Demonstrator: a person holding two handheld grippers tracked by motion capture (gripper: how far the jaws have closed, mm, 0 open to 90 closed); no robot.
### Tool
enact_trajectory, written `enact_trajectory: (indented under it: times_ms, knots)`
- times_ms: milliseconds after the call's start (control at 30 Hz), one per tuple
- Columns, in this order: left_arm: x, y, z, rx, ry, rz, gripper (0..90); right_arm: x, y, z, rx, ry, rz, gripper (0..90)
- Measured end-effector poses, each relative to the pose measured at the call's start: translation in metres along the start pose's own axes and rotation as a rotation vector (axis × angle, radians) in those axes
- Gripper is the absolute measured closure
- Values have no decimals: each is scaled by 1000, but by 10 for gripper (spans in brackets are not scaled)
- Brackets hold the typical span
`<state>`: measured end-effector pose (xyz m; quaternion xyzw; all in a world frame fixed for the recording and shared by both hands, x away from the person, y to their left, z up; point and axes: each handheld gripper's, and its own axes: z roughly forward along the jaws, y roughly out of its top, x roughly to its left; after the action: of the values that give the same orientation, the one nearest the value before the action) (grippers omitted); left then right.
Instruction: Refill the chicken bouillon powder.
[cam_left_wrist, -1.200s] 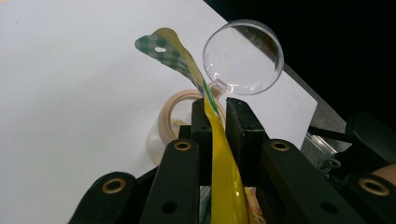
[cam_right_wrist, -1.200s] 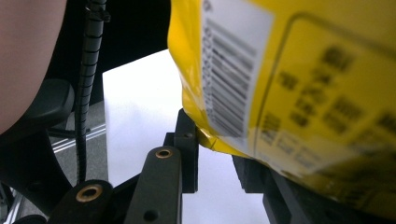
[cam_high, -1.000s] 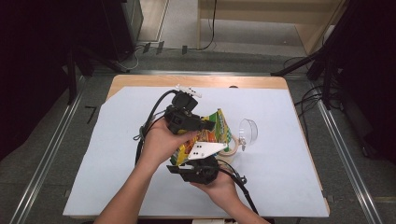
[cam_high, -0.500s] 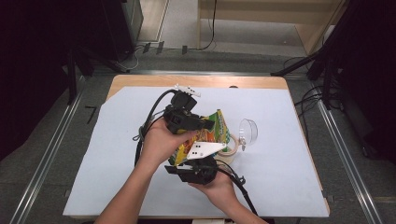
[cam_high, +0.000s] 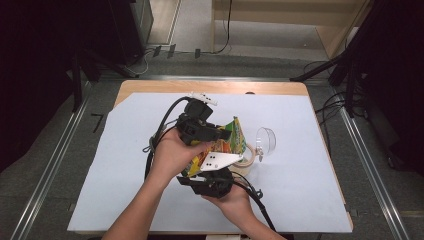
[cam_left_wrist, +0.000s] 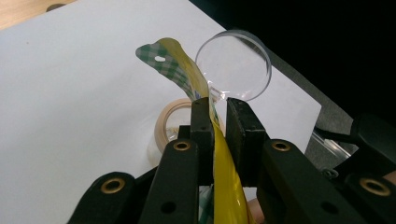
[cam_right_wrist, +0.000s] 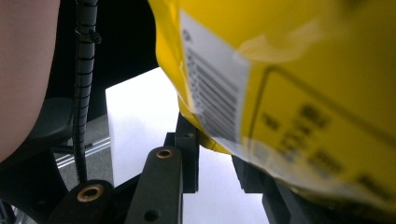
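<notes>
Nearest me, my right hand-held gripper clamps the lower edge of a yellow snack bag, its jaws drawn together on the foil beside the barcode panel in the right gripper view. Just beyond, my left hand-held gripper pinches the bag's upper part, jaws nearly together on the thin film, as the left gripper view shows, where the yellow sheet runs edge-on between the two black pads. The bag hangs in the air between the two grippers, above the white surface, over a roll of tape and next to a clear plastic cup lying on its side.

I judge the bag light, crinkly and slippery, with nothing stiff about it; the film buckles wherever it is squeezed, and any contents would crush easily. The flat sealed seams at either end are the safest places to hold, which is roughly where I have it.

Its long axis runs from my right gripper up and away to the green-checked top flap, which curls over toward the cup at the far side.
</notes>
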<state>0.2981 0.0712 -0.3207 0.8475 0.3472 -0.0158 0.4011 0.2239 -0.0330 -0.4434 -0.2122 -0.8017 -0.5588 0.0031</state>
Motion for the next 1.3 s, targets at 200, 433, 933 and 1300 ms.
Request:
enact_trajectory:
  times_ms: [200, 433, 933, 1300]
  knots:
    - [3, 0, -1, -8, -4, -6, 816, -1, 1, 0, 13, -7, -18, 749]
    - [0, 0, -2, -3, 3, 1, 817, 1, 1, -1, 6, -4, -15, 750]
    - [-1, 0, 0, -11, 4, 4, 819, 0, 1, -2, 6, -11, -10, 749]
    - [8, 1, 0, -14, 5, -24, 817, -3, 6, 0, 36, 15, -1, 736]
